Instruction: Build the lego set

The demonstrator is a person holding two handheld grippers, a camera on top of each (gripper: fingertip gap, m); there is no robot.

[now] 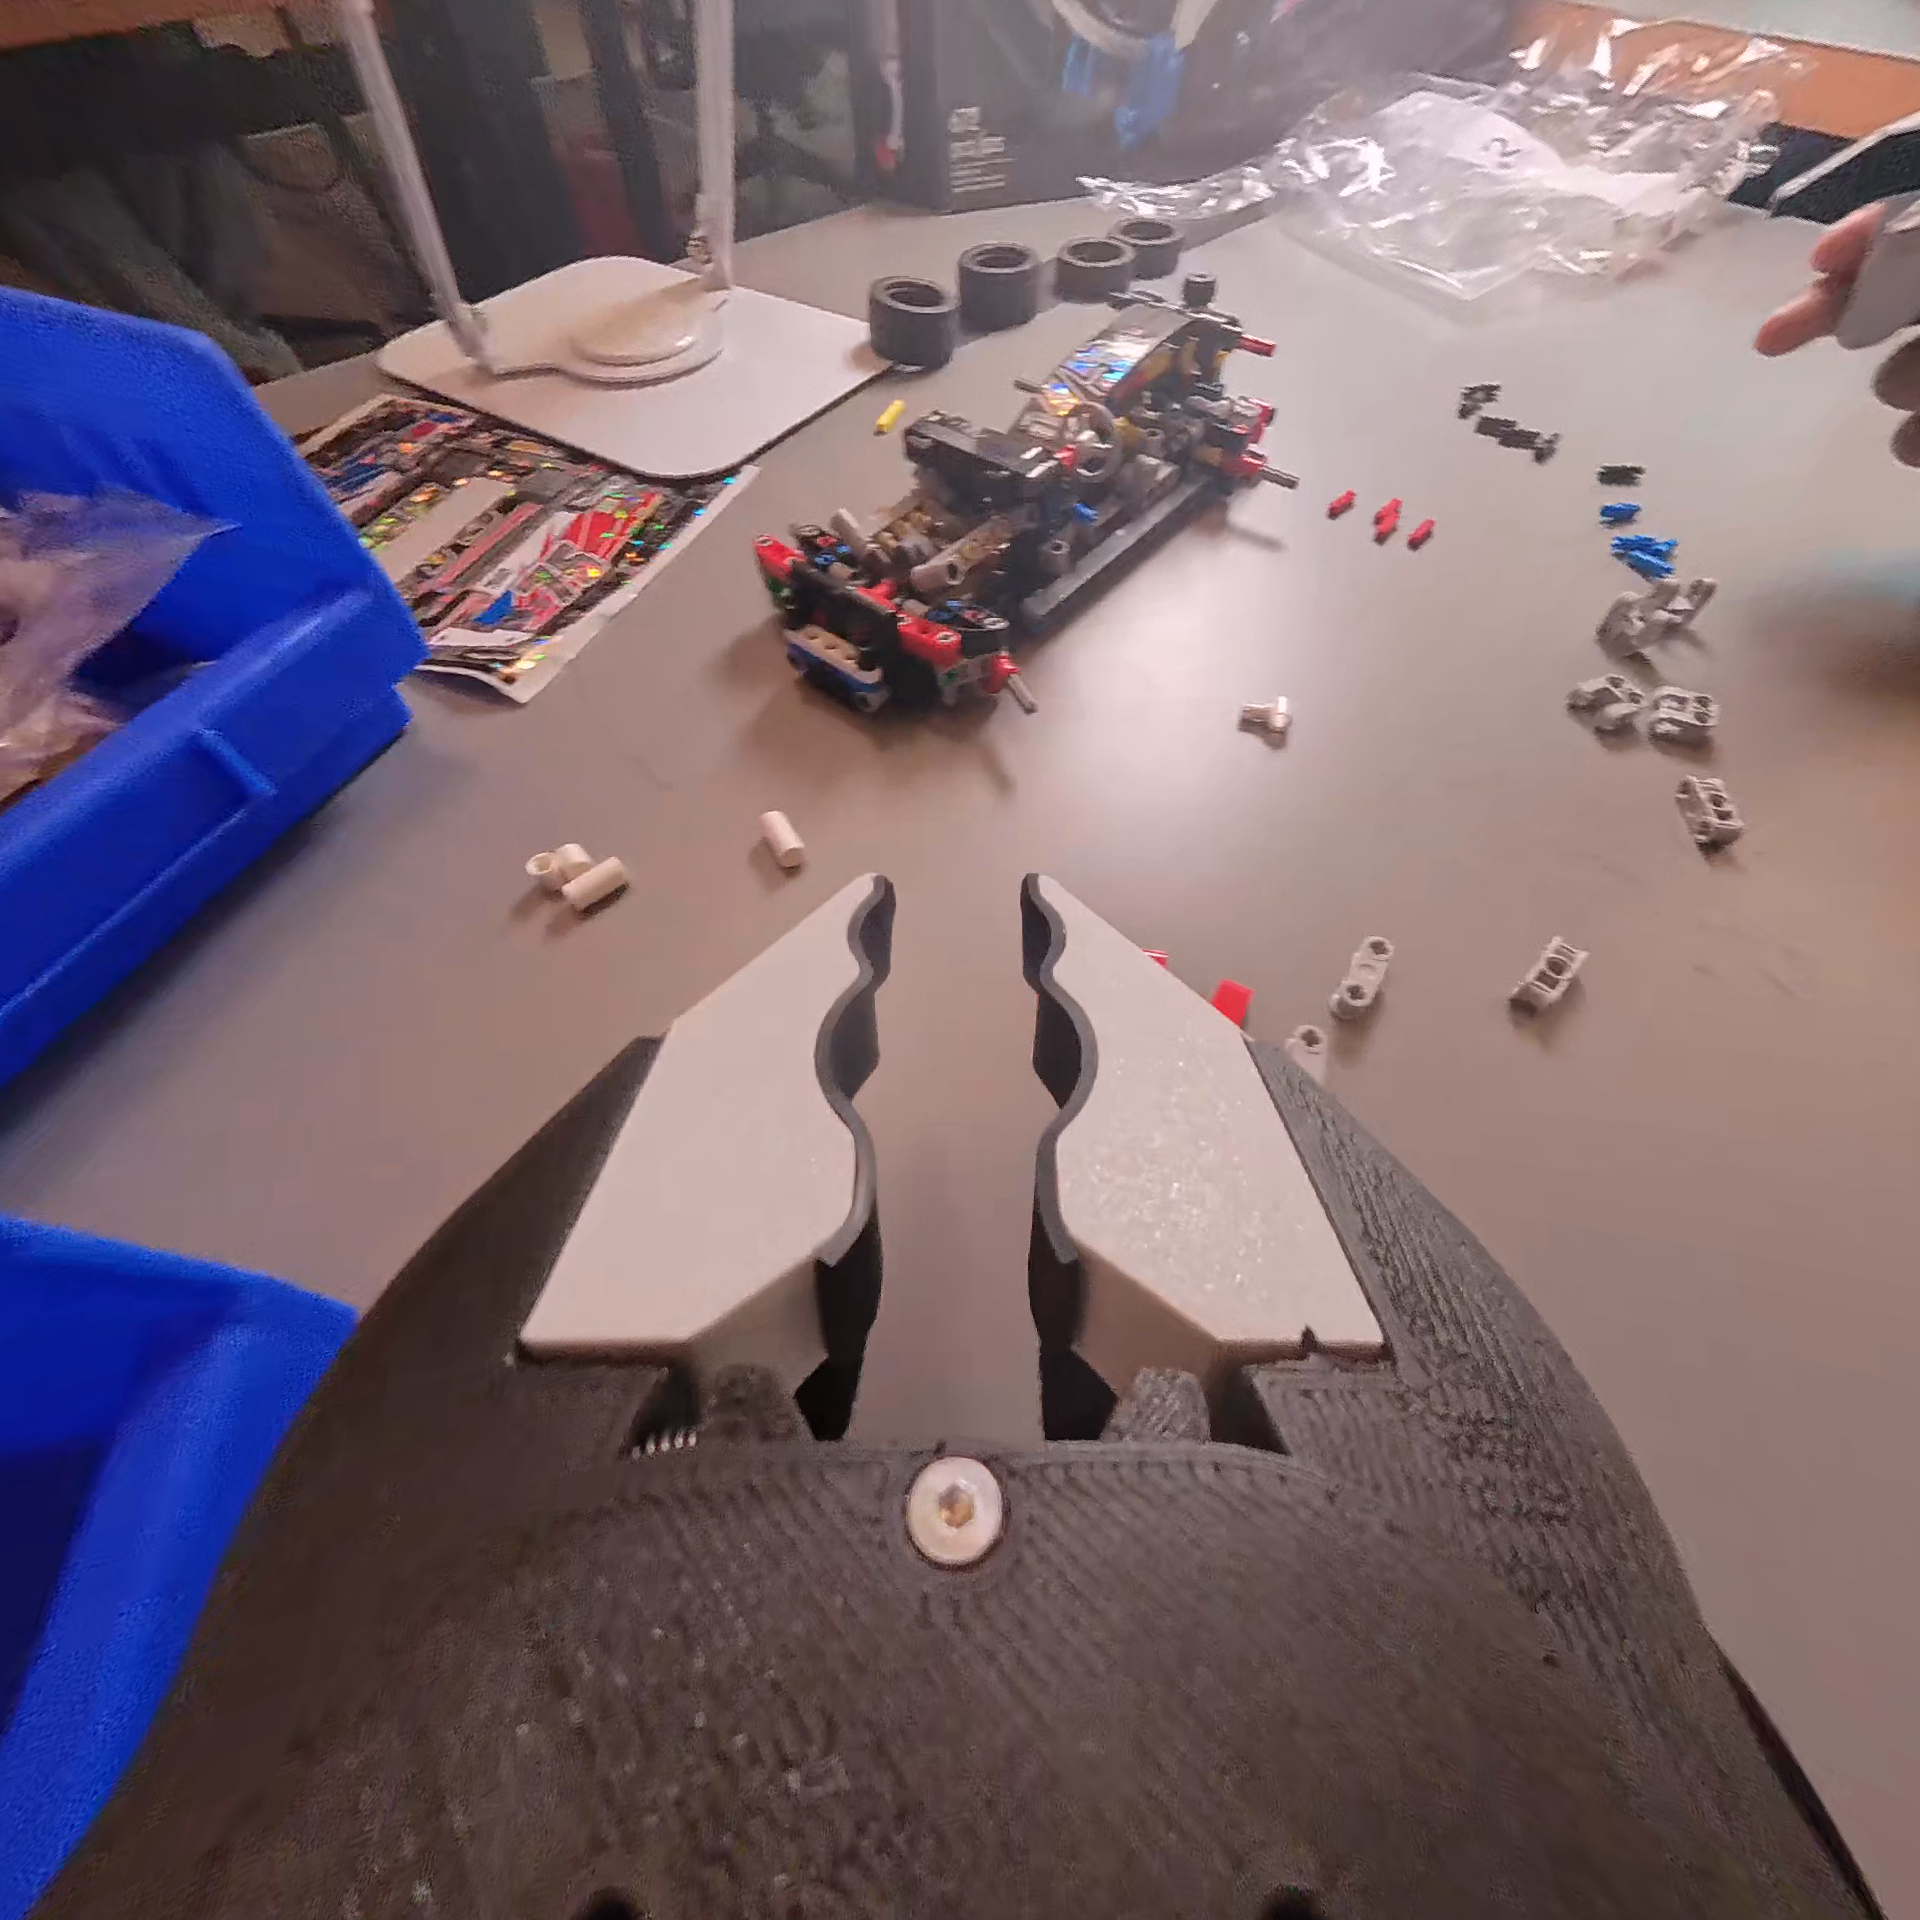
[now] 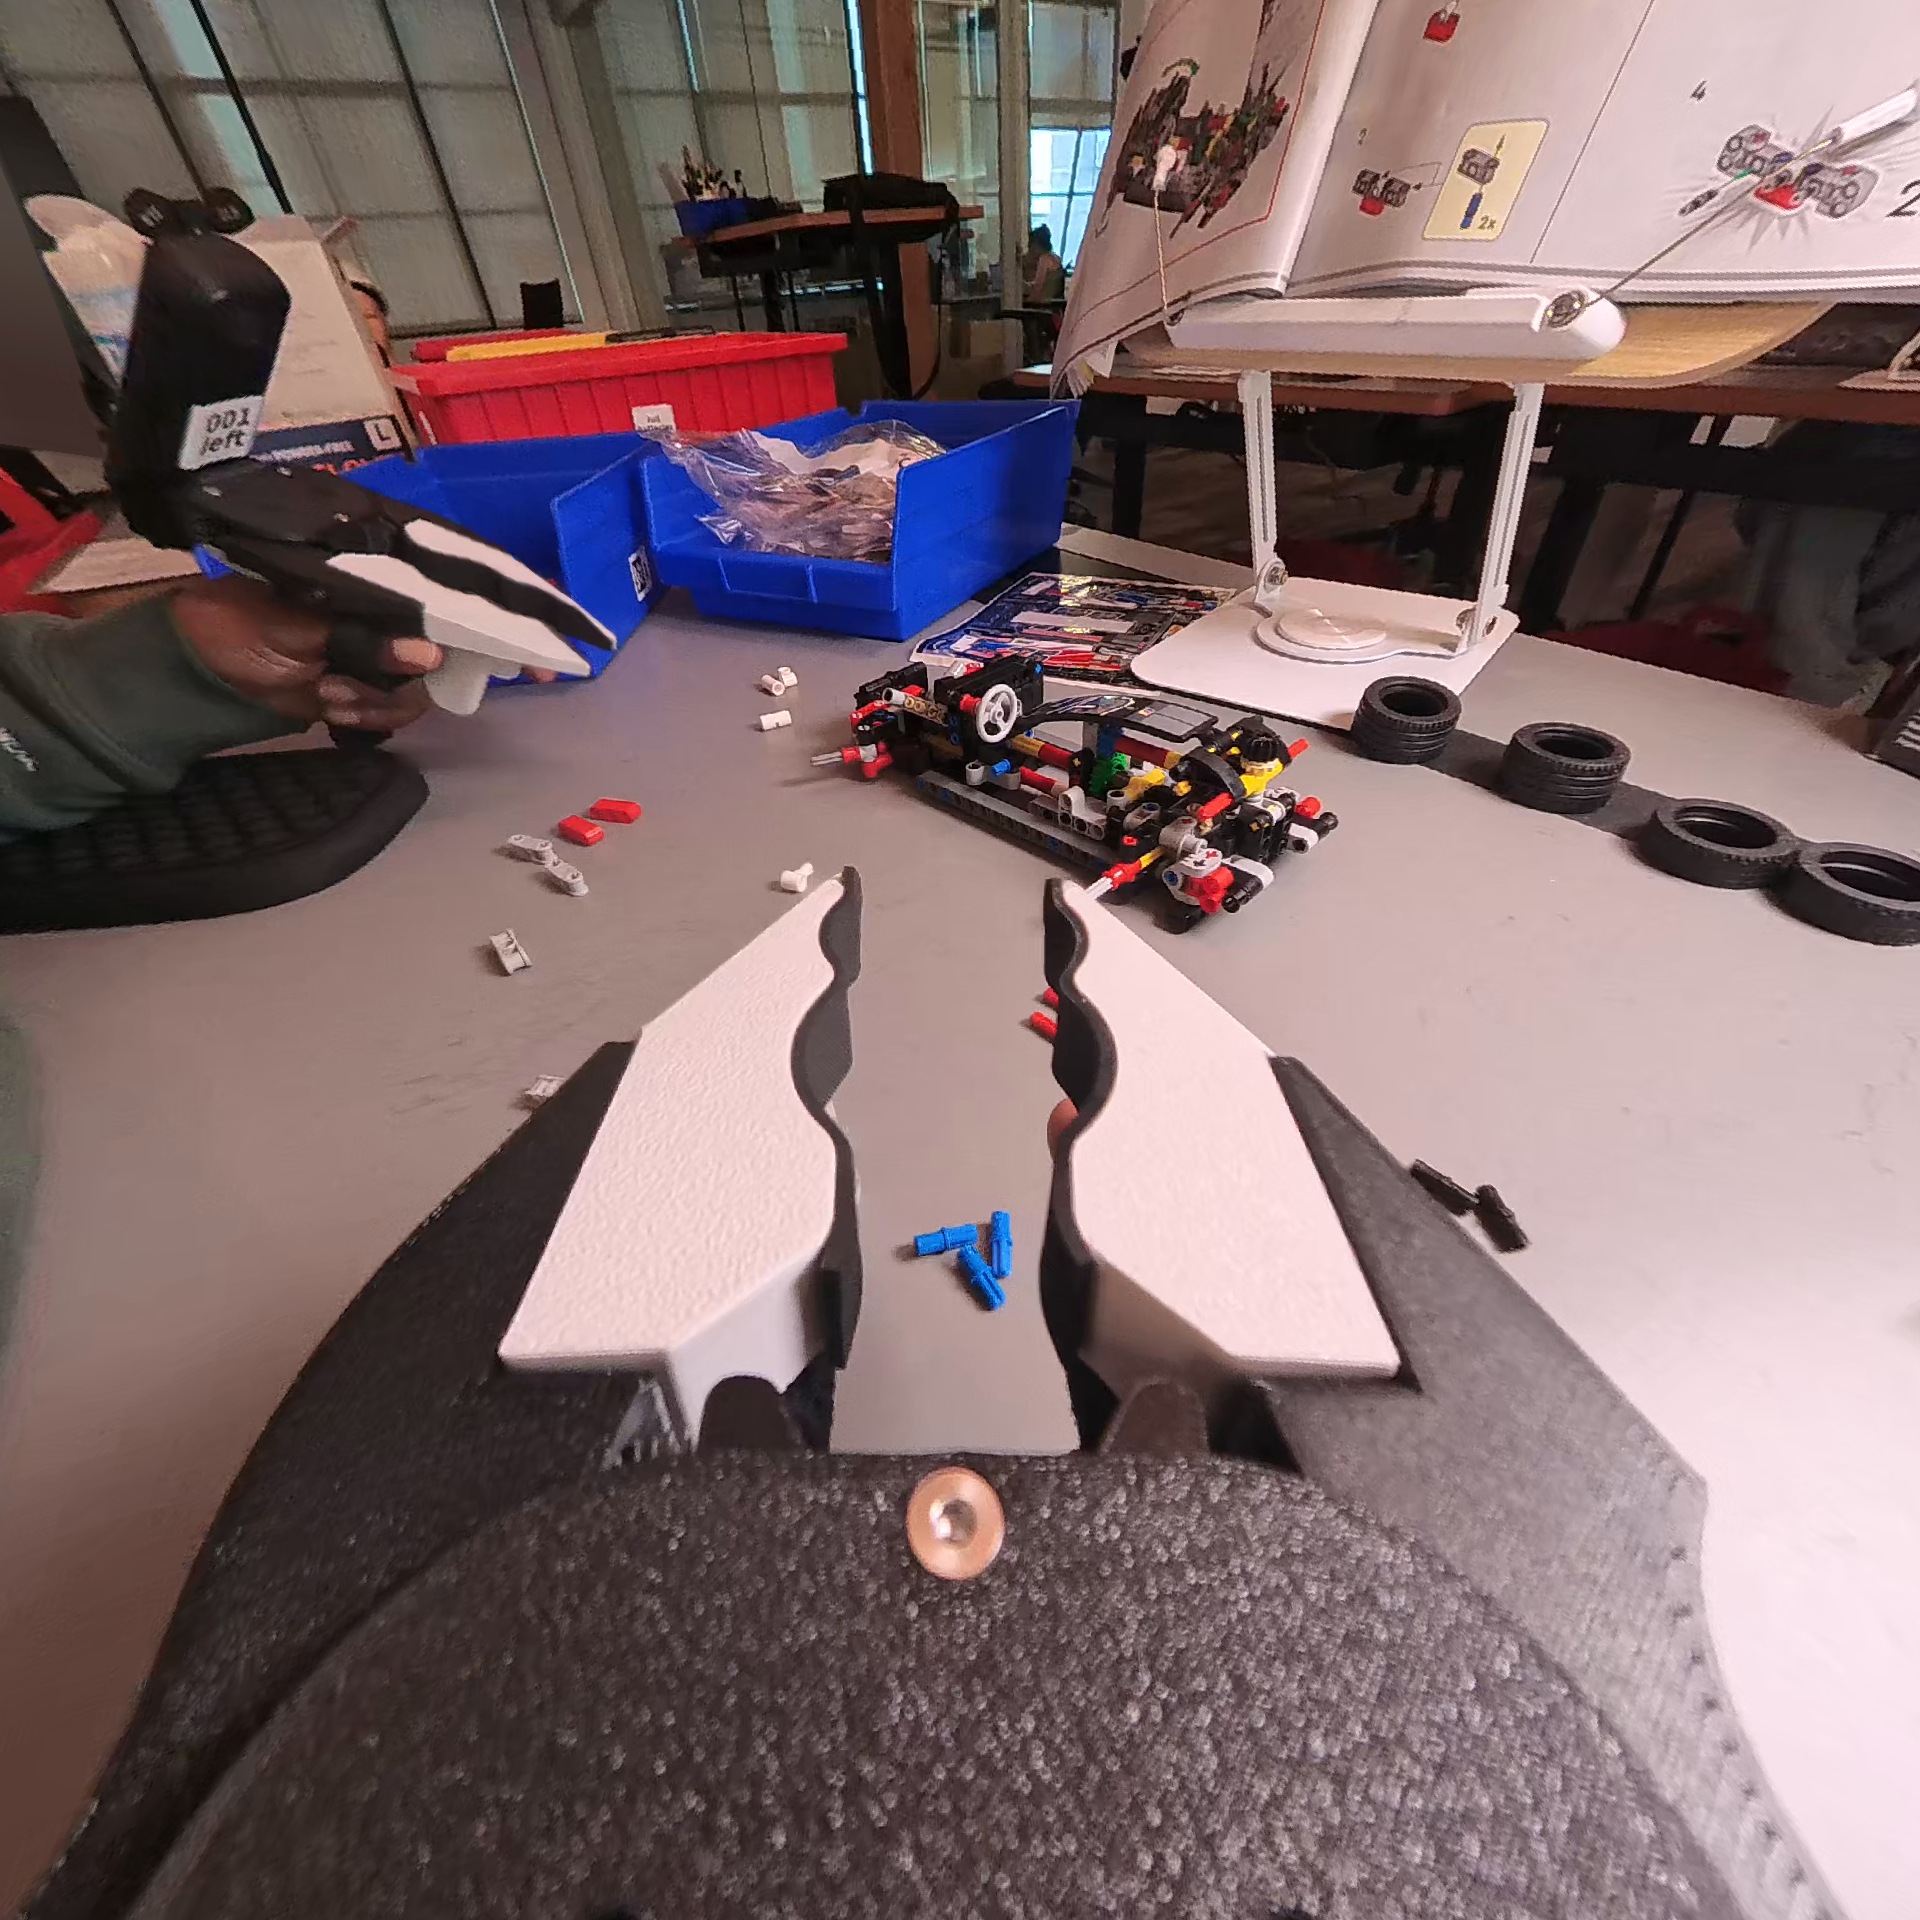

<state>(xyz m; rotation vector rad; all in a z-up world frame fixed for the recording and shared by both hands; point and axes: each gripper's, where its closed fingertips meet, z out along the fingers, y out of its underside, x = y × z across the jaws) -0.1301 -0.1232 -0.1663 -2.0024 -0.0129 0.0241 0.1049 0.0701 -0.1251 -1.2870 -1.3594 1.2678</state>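
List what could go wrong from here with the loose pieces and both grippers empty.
1. The blue pins lie bunched together beneath the open right gripper; closing on them may pinch several or flick them away.
2. The white cylindrical pieces just ahead of the open left gripper look free to roll if nudged.
3. Axles stick out of the car chassis; a careless approach could snag one and shift the build.
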